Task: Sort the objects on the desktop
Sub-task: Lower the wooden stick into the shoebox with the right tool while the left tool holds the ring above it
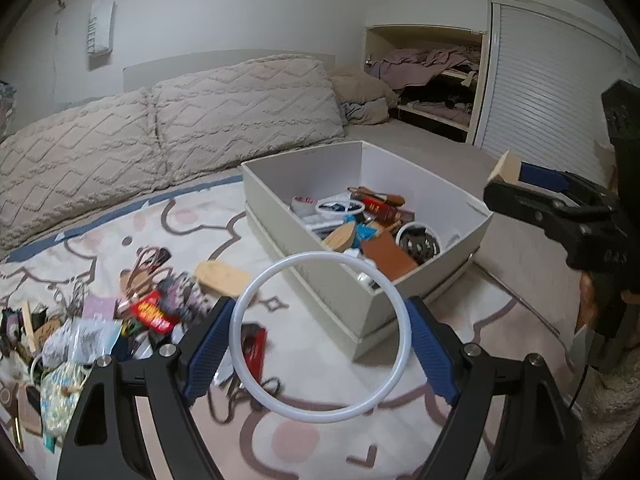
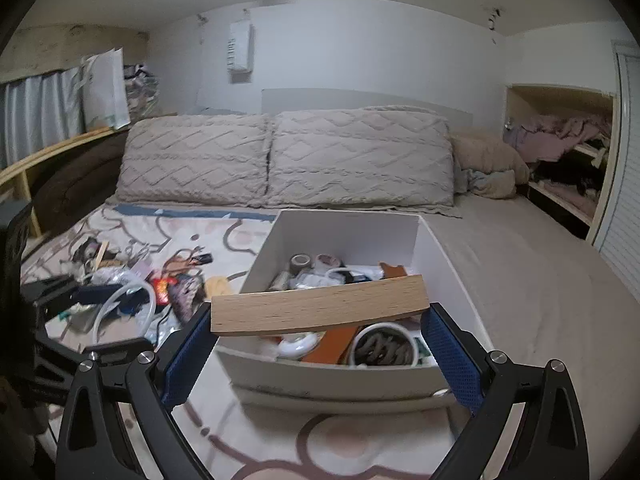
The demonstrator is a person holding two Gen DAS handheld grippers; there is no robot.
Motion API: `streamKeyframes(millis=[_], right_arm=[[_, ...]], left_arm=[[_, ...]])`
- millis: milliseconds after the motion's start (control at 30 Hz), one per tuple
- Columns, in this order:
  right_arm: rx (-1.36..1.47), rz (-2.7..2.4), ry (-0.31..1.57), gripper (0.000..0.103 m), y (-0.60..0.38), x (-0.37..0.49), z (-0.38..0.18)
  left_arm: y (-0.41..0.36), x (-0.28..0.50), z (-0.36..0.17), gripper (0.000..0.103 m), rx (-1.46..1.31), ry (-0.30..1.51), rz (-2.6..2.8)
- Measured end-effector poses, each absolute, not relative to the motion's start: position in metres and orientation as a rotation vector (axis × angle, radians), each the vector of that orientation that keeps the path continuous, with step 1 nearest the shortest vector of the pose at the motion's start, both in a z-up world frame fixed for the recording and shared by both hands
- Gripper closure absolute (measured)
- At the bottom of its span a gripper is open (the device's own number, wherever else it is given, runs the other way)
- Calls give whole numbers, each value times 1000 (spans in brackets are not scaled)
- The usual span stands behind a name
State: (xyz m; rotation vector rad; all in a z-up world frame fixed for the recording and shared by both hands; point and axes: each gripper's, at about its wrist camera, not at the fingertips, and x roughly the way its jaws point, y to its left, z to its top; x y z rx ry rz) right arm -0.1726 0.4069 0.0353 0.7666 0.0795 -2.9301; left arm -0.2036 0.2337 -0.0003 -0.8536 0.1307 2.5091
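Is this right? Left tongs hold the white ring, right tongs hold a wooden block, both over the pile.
Not quite. The right wrist view shows the right tongs holding the wooden block over the white box, not the pile. The left tongs do hold the white ring.

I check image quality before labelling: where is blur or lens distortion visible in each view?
Left wrist view: white ring sharp, small items behind it smeared, walls bowed by fisheye. Right wrist view: wooden block sharp, bedspread below soft, black corners vignetted.
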Motion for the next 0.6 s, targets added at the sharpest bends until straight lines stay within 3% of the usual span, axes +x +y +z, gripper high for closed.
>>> streamKeyframes(millis=[600], right_arm=[[1074, -2875, -18, 3, 440, -270, 18]], left_arm=[[280, -259, 18, 19, -860, 74, 2453]])
